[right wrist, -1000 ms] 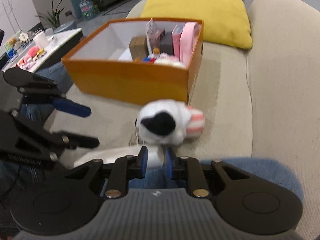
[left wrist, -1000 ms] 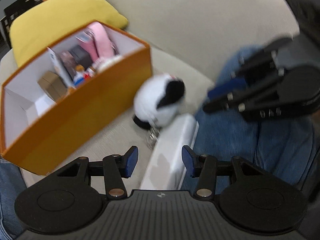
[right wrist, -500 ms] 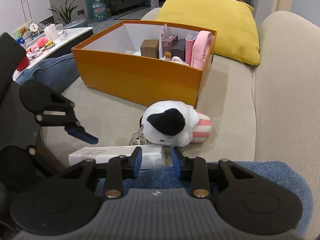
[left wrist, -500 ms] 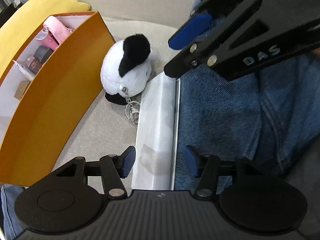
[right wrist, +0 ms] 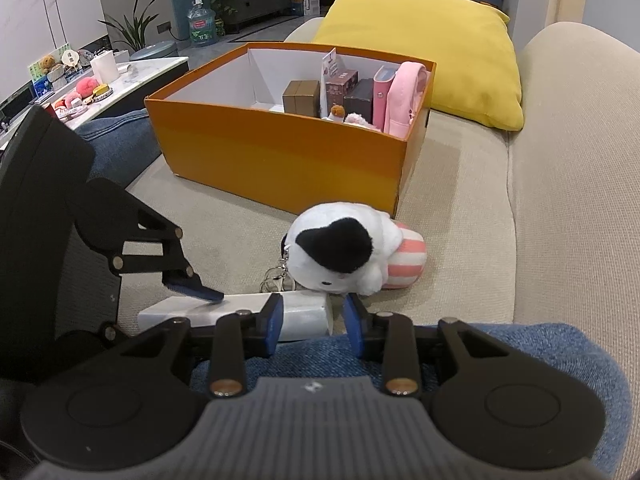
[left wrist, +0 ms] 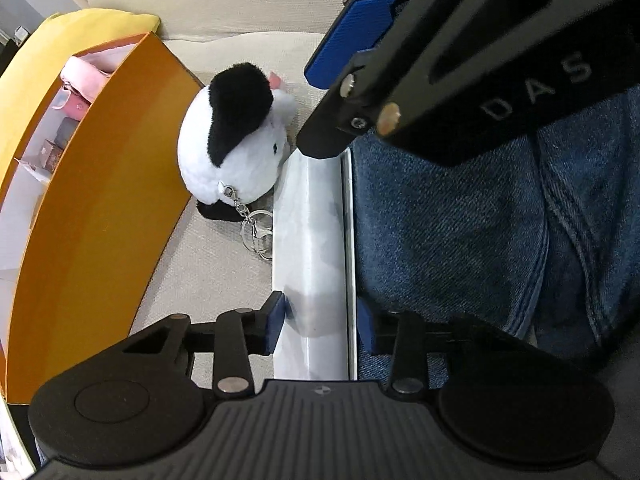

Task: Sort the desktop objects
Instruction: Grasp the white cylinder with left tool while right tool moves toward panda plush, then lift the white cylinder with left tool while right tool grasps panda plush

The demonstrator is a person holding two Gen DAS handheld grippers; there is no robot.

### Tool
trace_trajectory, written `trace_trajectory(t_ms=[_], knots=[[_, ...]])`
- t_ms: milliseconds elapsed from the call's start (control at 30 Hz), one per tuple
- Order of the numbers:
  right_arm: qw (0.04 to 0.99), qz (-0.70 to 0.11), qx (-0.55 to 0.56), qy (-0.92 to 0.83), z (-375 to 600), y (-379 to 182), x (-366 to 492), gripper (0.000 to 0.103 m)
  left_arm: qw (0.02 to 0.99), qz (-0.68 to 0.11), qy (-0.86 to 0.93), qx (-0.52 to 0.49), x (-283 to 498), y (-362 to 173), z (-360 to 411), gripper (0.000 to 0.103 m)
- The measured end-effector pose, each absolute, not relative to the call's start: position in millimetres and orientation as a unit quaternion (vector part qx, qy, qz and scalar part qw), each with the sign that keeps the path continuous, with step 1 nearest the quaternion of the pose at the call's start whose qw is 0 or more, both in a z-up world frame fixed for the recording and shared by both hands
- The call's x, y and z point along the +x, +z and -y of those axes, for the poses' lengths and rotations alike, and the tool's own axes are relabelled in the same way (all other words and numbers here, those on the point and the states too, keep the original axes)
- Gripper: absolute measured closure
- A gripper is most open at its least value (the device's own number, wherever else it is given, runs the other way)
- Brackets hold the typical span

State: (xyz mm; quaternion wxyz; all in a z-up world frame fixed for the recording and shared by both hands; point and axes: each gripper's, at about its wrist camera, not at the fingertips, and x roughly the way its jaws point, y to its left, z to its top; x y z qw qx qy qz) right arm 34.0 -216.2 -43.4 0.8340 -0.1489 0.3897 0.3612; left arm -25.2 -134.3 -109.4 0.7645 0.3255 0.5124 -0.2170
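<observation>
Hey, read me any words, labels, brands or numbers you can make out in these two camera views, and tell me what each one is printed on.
"DAS": on the black arm of the right gripper, seen in the left wrist view.
Label on the water bottle in the background: too small to read.
Printing on the card and small boxes in the orange box: blurred, unreadable.
Nothing else legible.

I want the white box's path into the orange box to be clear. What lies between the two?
The black-and-white plush with its key ring lies between the white box and the orange box, on bare sofa cushion; both wrist views show it.
</observation>
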Motion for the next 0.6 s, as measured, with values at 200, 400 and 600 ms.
trace_trajectory(t_ms=[200,400,600], knots=[[0.834,-0.389,-0.148,0.362,216.1,-43.7,33.4,0.067,0.767,-0.520,-0.211,0.310,-12.7,-95.6,119.1,0.065],[0.834,-0.389,-0.146,0.364,216.3,-43.8,33.2,0.067,0.769,-0.522,-0.209,0.304,-3.9,-98.8,119.8,0.065],[0.833,-0.388,-0.145,0.367,216.5,-43.9,33.2,0.067,0.773,-0.518,-0.207,0.304,4.8,-105.7,125.9,0.069]])
